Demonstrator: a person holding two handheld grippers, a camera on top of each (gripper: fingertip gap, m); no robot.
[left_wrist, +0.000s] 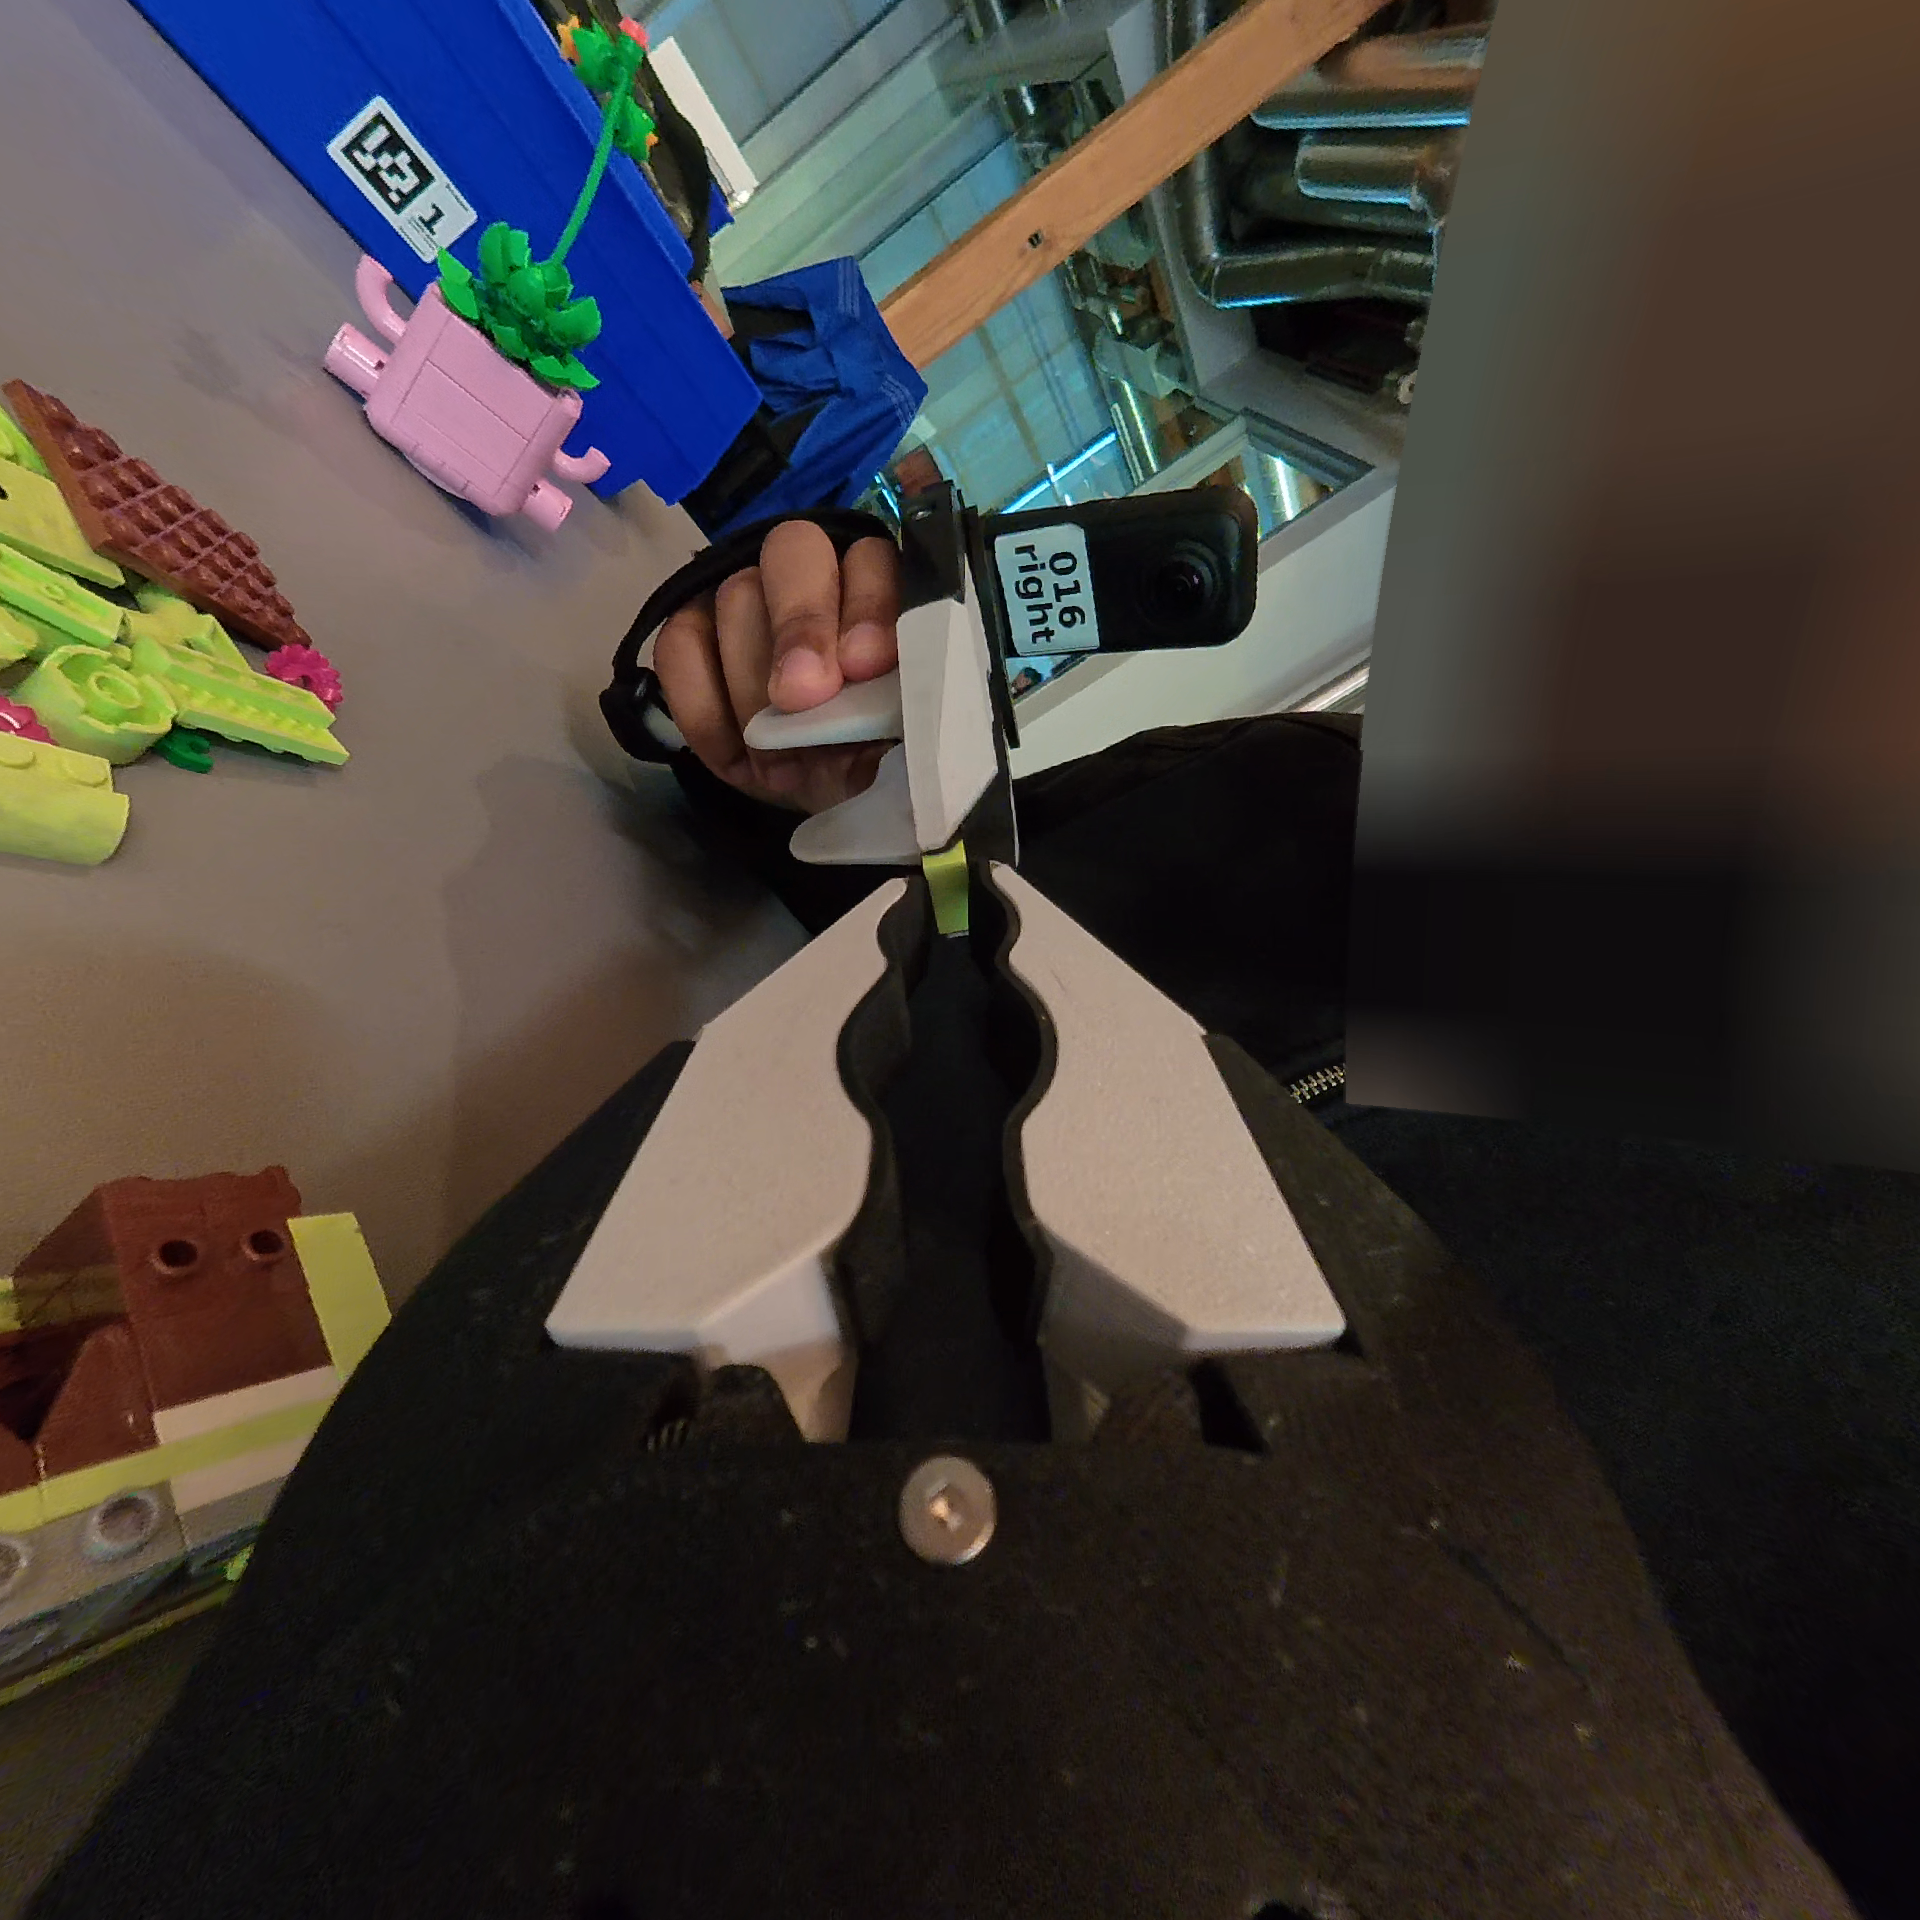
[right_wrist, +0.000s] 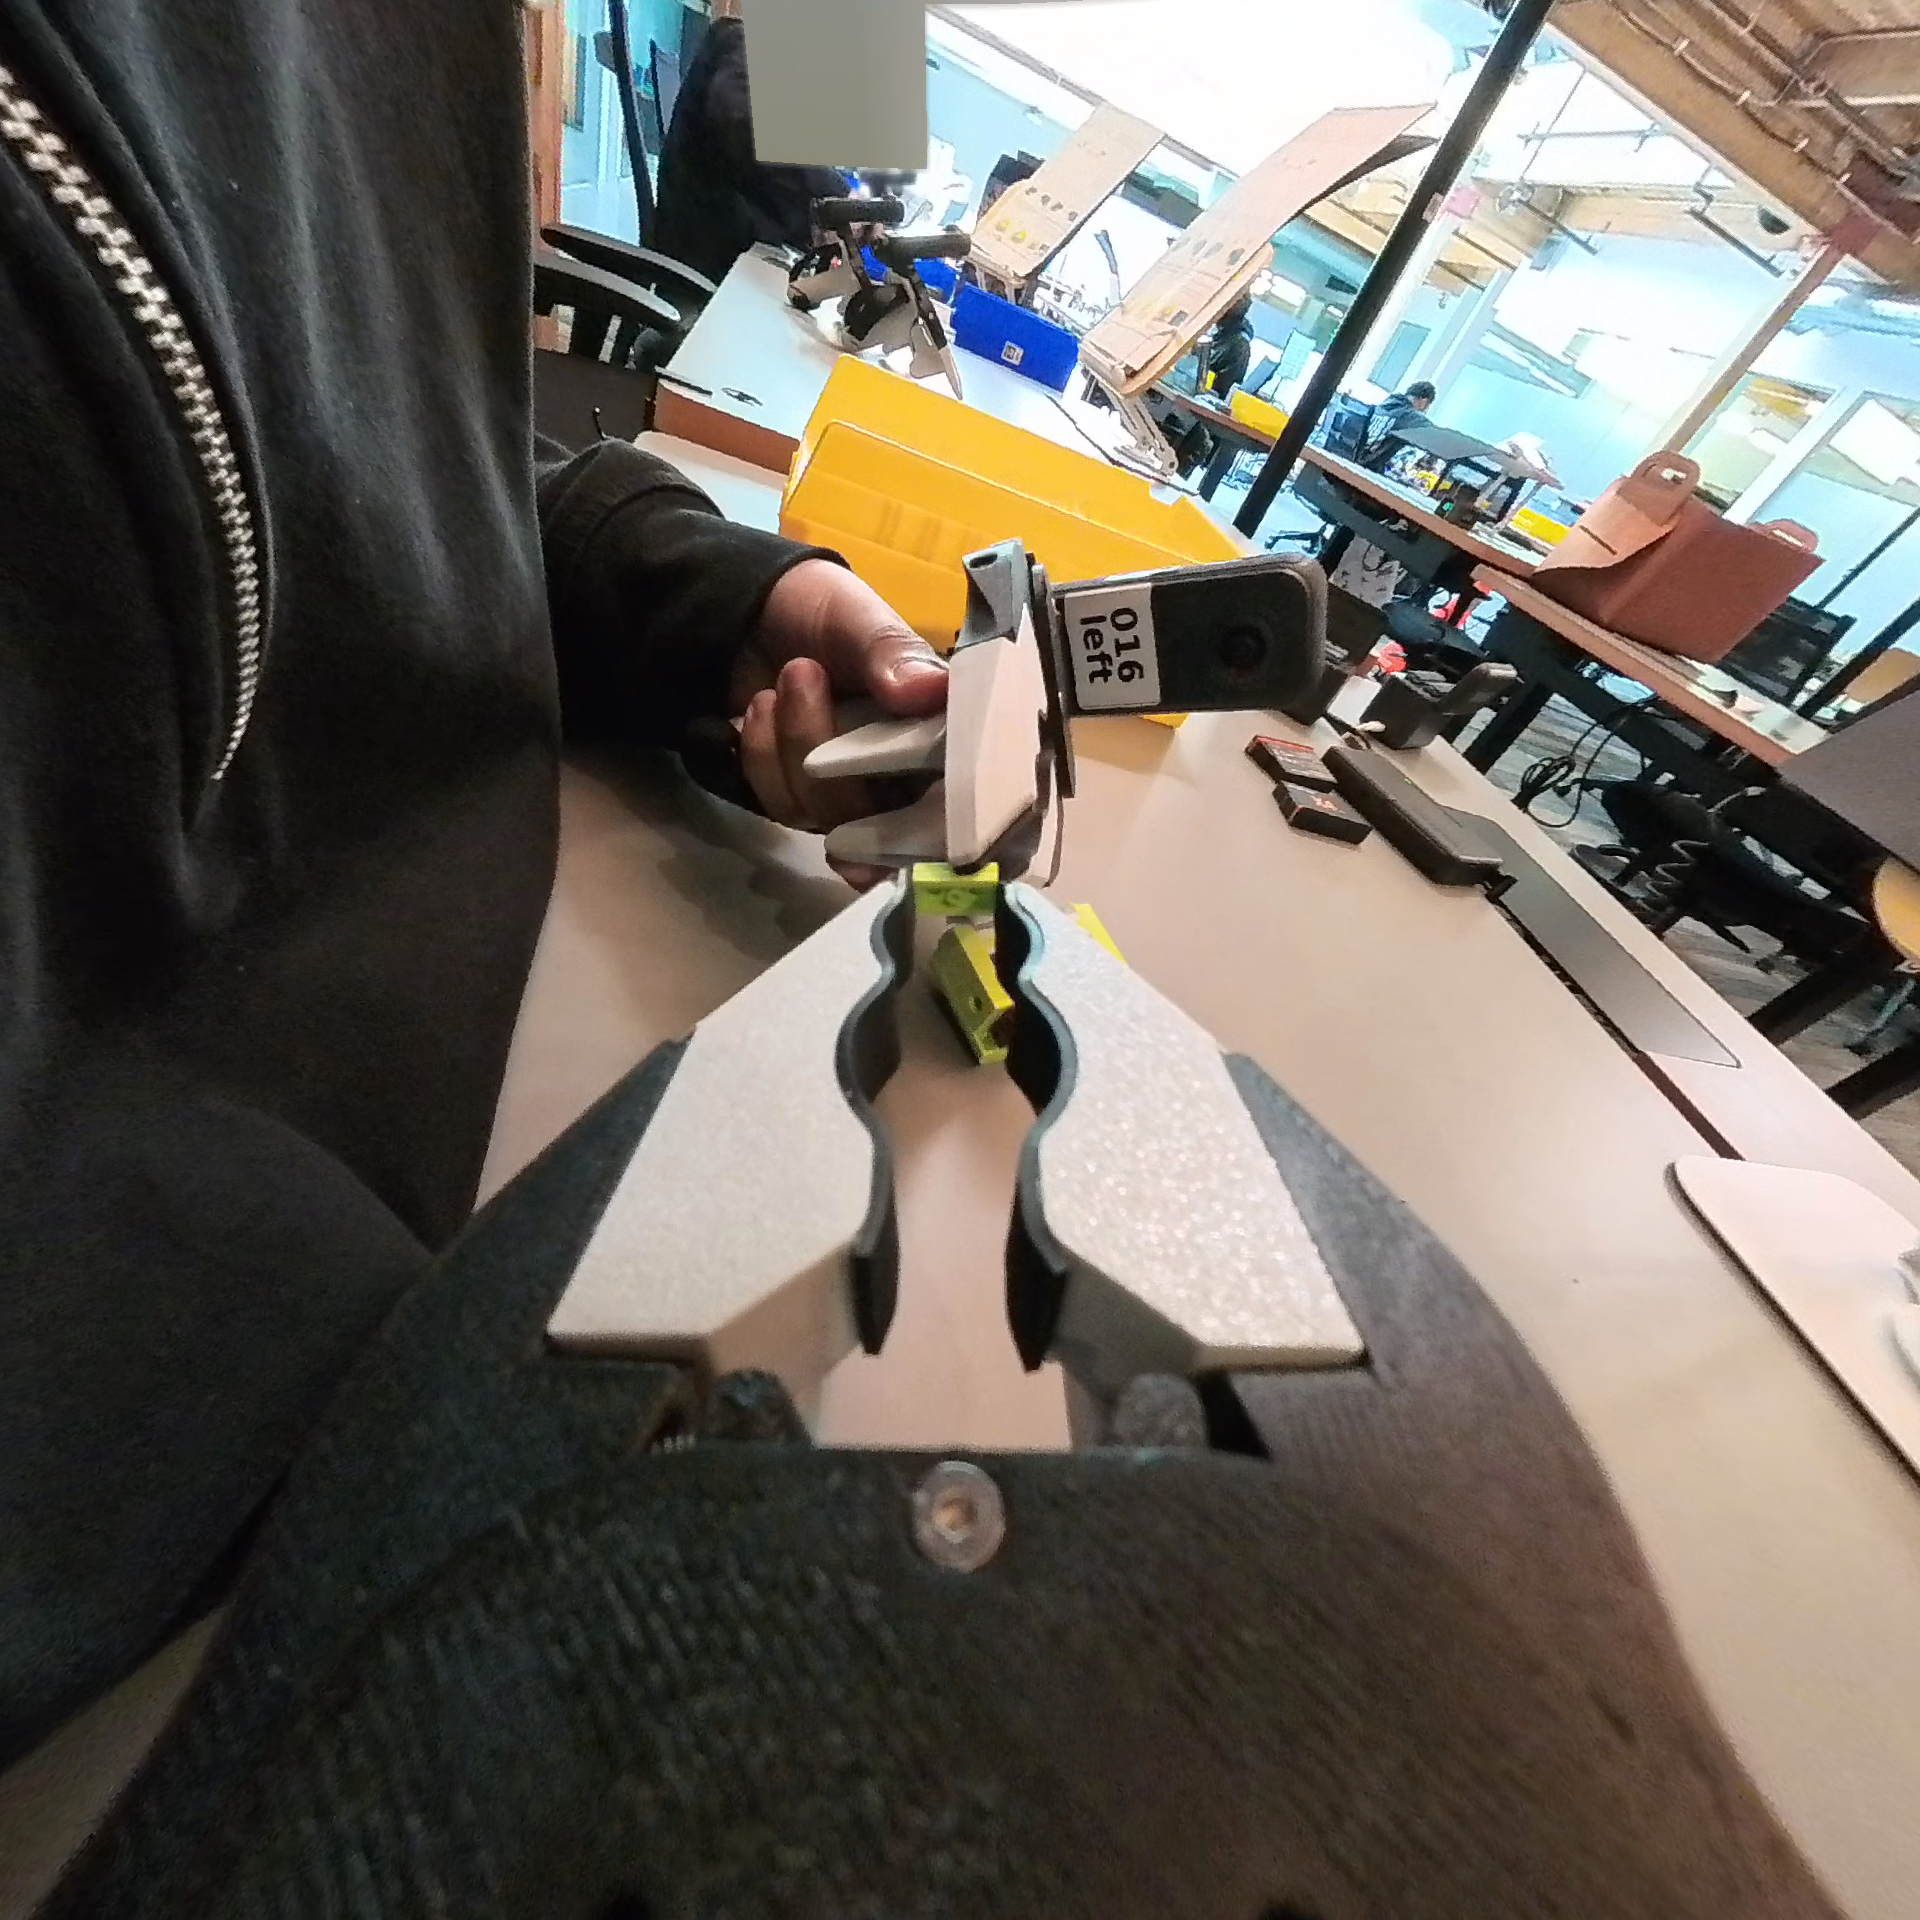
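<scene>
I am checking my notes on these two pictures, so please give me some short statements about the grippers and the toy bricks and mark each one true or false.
1. Both grippers pinch the same small lime-green brick piece at their tips. True: the left gripper and the right gripper meet on it.
2. The pink brick flowerpot stands upright. False: it lies tipped on its side on the grey table.
3. A blue bin is behind the flowerpot. True.
4. A loose green brick lies on the table under the right gripper's fingers. True.
5. The yellow bin sits in front of the right gripper, near the camera. False: it is farther off, behind the person's hand.
</scene>
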